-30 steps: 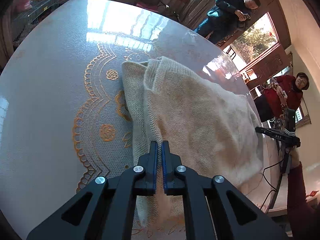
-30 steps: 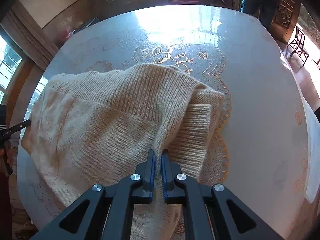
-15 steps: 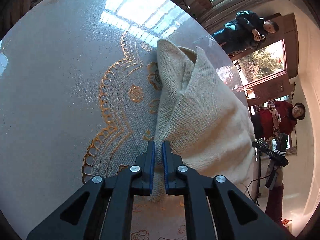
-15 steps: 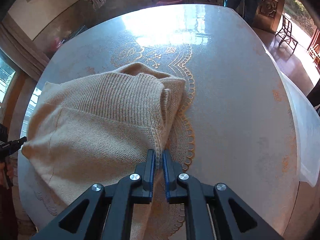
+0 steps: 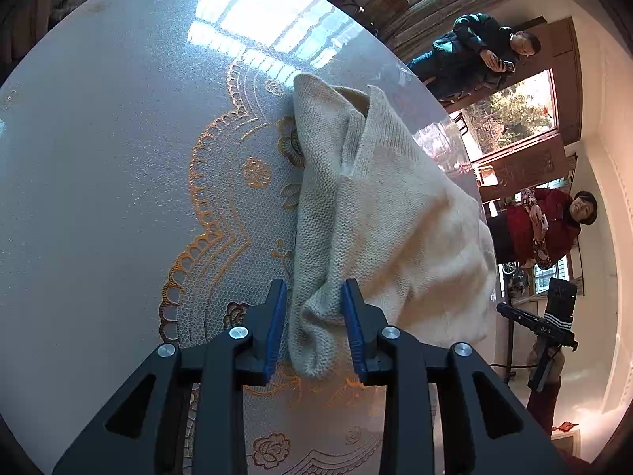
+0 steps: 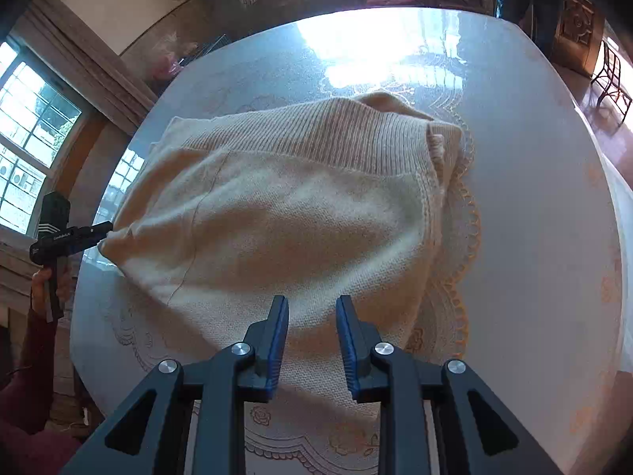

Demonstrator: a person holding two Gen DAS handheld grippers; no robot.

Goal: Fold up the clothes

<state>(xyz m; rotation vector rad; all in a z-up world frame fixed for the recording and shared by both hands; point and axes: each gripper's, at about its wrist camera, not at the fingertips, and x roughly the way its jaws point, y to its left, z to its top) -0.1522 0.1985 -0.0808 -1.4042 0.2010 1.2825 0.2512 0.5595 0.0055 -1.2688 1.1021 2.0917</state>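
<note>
A cream knitted sweater (image 5: 379, 206) lies bunched on the round table (image 5: 99, 198), over its gold lace pattern. My left gripper (image 5: 312, 328) has its jaws opening, and a loose folded end of the sweater sits between the blue pads (image 5: 273, 328) without being pinched. In the right wrist view the sweater (image 6: 277, 213) spreads wide, ribbed hem at the far side. My right gripper (image 6: 312, 316) hovers just above the sweater's near part, jaws opening, with only the flat cloth below them.
A black hand-held device (image 6: 59, 233), held by a hand in a dark red sleeve, sits at the table's left rim by the sweater's corner. Two people (image 5: 474, 51) (image 5: 554, 225) stand beyond the table. Bare tabletop (image 6: 534, 198) lies right of the sweater.
Both grippers were shut on the sweater's edge and now stand apart. The cloth has dropped onto the table. My right gripper has shifted left over the sweater's body.
</note>
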